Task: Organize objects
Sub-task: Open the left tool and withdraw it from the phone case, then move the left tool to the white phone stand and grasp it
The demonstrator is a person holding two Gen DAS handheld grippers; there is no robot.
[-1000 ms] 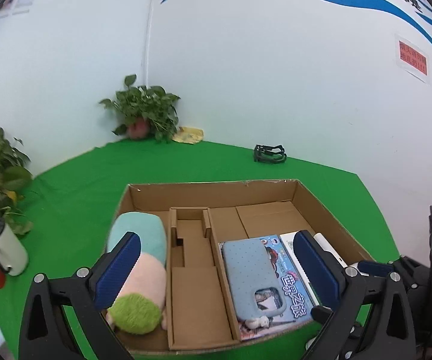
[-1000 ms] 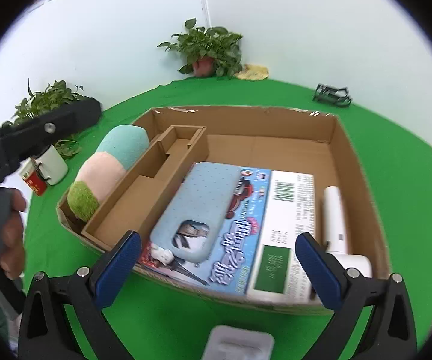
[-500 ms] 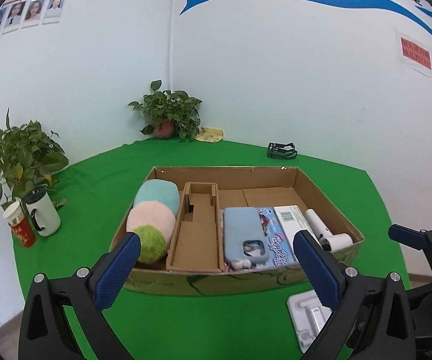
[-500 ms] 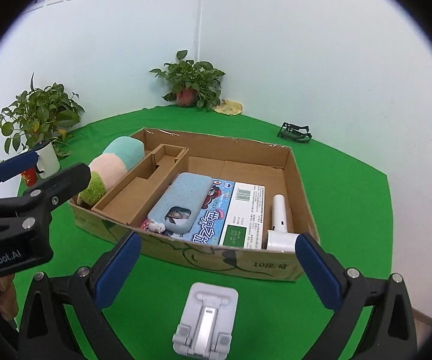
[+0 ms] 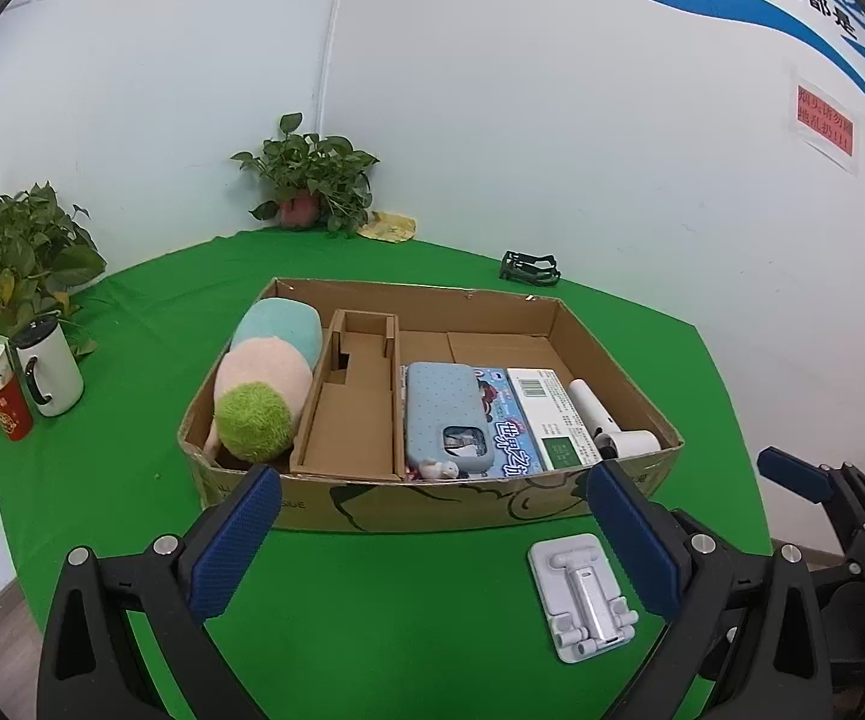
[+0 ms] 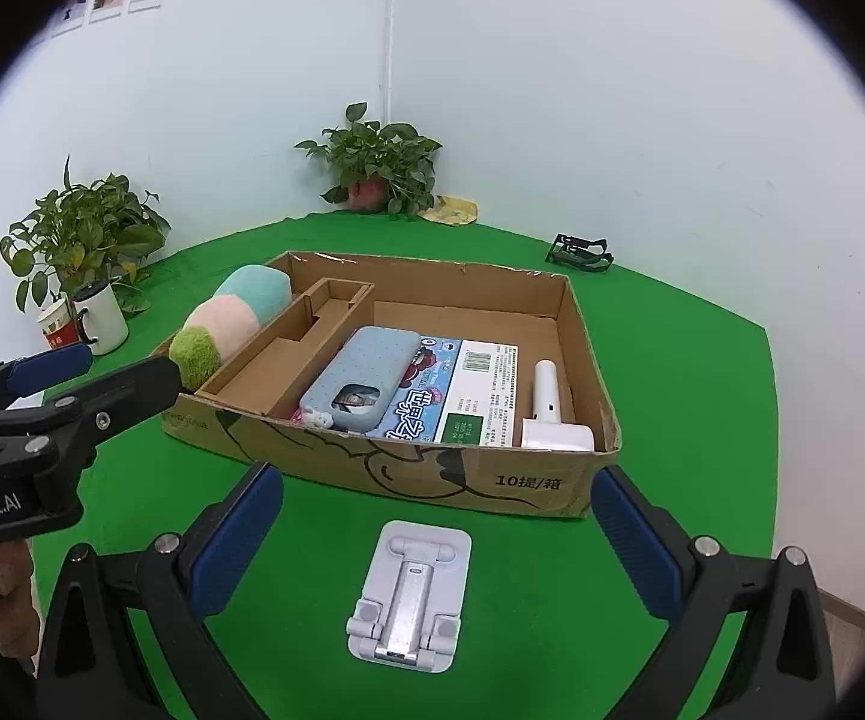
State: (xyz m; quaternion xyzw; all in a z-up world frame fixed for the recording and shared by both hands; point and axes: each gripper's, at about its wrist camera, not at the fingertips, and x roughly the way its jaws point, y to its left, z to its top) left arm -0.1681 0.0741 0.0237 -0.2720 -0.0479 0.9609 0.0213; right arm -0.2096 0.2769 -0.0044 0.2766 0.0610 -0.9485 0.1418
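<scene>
My right gripper (image 6: 432,534) is wide open right over the white stand (image 6: 411,594), which lies flat on the green surface (image 6: 684,372), long side pointing to the box (image 6: 408,468) behind it.

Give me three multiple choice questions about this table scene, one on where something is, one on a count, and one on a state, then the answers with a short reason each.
1. Where is the white phone stand?
A. Inside the box
B. On the green cloth in front of the box
C. Beside the mugs

2. How many potted plants are in view?
A. One
B. Two
C. Four

3. How is the right gripper?
A. Open and empty
B. Shut on the stand
C. Shut on the plush

Answers:
1. B: it lies flat on the cloth, outside the front wall of the box.
2. B: one plant in the corner, another plant by the mugs.
3. A: its fingers stand wide apart, nothing between them.
</scene>
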